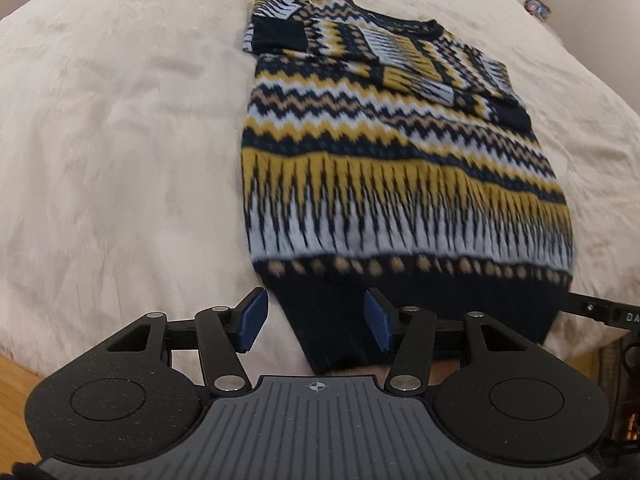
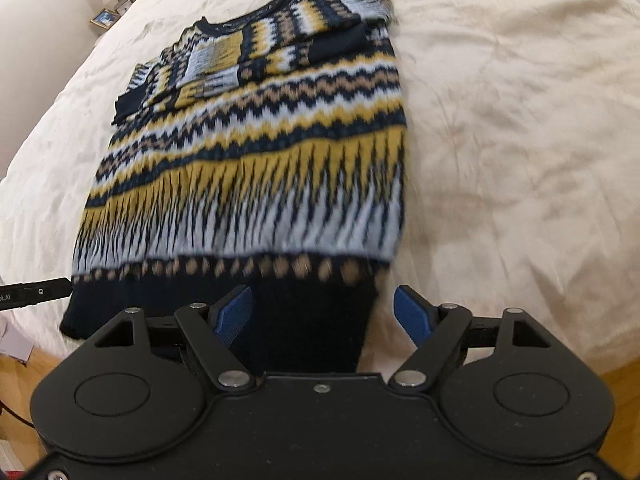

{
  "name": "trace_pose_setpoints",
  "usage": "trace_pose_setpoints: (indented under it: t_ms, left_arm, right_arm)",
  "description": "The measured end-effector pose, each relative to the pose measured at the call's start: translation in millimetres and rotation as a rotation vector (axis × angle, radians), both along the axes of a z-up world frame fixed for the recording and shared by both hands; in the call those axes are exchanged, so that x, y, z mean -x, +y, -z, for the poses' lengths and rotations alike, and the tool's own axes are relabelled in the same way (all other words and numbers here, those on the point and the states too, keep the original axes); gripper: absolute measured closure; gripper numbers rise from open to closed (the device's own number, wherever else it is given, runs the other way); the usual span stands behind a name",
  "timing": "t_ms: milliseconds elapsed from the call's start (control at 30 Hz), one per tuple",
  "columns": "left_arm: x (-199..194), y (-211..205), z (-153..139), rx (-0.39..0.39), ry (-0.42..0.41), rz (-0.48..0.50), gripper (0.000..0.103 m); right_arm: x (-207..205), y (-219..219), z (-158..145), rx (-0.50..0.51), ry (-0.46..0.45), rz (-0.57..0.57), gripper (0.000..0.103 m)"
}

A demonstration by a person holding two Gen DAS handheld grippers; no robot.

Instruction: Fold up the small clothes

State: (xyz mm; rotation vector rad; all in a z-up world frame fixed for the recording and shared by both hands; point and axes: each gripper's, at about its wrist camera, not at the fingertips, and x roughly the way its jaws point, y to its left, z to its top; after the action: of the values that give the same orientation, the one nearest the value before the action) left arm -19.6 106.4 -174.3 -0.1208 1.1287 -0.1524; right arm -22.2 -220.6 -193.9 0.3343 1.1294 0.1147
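A navy, yellow, white and tan patterned knit sweater (image 1: pixel 392 152) lies flat on a cream bedspread (image 1: pixel 120 140), both sleeves folded across its chest, its navy hem nearest me. My left gripper (image 1: pixel 316 322) is open, its blue pads astride the hem's left corner. In the right wrist view the sweater (image 2: pixel 256 160) lies the same way, and my right gripper (image 2: pixel 324 316) is open astride the hem's right corner. Neither gripper holds cloth. Each view shows a bit of the other gripper at its edge.
The bedspread (image 2: pixel 520 120) stretches wide around the sweater. Wooden floor (image 1: pixel 16 392) shows below the bed's near edge. A framed picture (image 2: pixel 103 18) and small items stand on a shelf by the wall beyond the bed.
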Motion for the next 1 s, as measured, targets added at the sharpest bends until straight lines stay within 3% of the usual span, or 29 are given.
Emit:
trace_pose_setpoints:
  t_ms: [567, 733, 1000]
  left_arm:
    - [26, -3, 1, -0.012, 0.014, -0.067, 0.051]
    - [22, 1, 2, -0.019, 0.03, -0.068, 0.051]
    - [-4, 2, 13, 0.032, 0.058, -0.067, 0.051]
  right_arm:
    - [8, -7, 12, -0.064, -0.01, -0.051, 0.023]
    - [0, -4, 21, -0.111, 0.0, -0.05, 0.023]
    - [-15, 1, 33, -0.146, 0.029, -0.035, 0.023]
